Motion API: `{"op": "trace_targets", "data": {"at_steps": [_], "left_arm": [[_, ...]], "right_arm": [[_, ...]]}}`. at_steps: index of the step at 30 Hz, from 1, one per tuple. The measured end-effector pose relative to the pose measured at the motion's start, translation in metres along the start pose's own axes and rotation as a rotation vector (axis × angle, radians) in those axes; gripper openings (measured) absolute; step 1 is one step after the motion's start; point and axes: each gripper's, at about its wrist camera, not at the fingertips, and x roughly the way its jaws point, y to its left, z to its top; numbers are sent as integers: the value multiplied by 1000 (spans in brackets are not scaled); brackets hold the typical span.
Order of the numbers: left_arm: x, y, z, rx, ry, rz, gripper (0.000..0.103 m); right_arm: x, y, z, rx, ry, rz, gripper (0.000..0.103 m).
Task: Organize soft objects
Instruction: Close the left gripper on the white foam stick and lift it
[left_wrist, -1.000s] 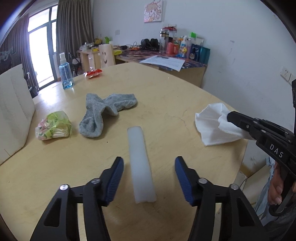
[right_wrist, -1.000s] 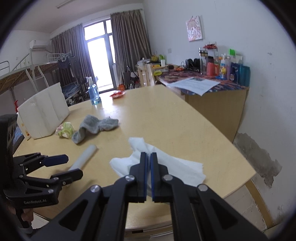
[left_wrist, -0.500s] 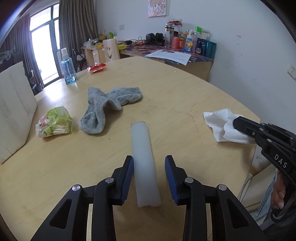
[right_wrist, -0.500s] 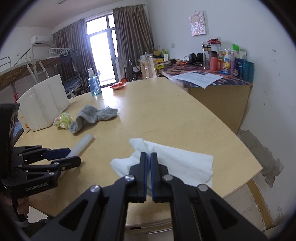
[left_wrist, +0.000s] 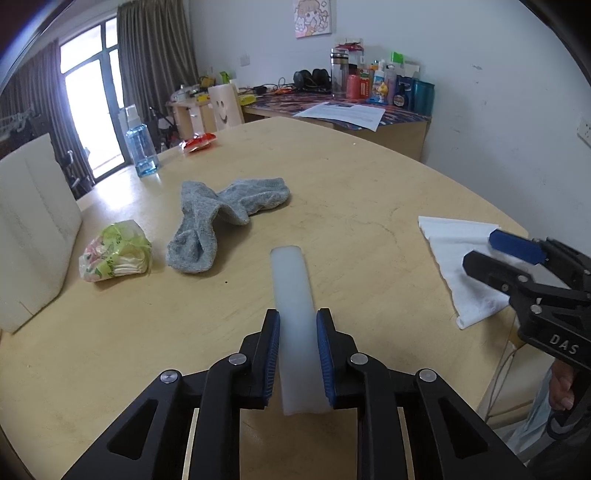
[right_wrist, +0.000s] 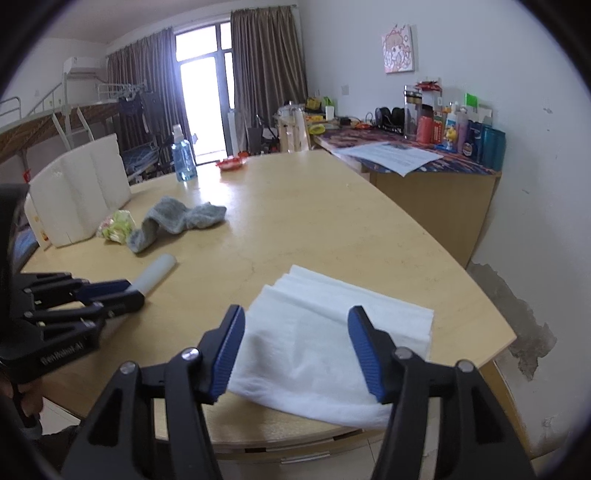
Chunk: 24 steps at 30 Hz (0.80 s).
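White foam strip (left_wrist: 293, 317) lay lengthwise on the wooden table (left_wrist: 369, 192), its near end between the left gripper (left_wrist: 297, 354), whose jaws were closing with blue pads against its sides. The right gripper (right_wrist: 297, 350) hung over the white cloth (right_wrist: 332, 325), jaws opening, gripping nothing. A grey sock (left_wrist: 221, 218) lay beyond, beside a packet of tissues (left_wrist: 114, 251).

The left gripper (left_wrist: 297, 354) points down and forward, its jaws closing, the blue pads (left_wrist: 272, 354) against both sides of what lies between them; the right gripper (right_wrist: 296, 349) tilts down less steeply, its jaws opening, the pads (right_wrist: 364, 350) well apart and pressing nothing; a hand (left_wrist: 561, 386) grips the right handle
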Motion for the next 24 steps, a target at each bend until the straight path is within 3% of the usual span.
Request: {"op": "trace_targets", "data": {"at_steps": [12,15,20,24], "left_arm": [[-6,5,-1,4,-28,-22,17],[-10,10,0,-6,-39,-21,17],[-21,14,-1,-6,-73,-29,17],[-31,21,-2,-19,-99,-33,17]], "right_arm": [[12,3,-2,-23,65,-43,60],[11,6,-3,-42,70,-63,52],[10,8,-1,-40,89,-83,16],[10,11,1,-25,93,-64,8]]}}
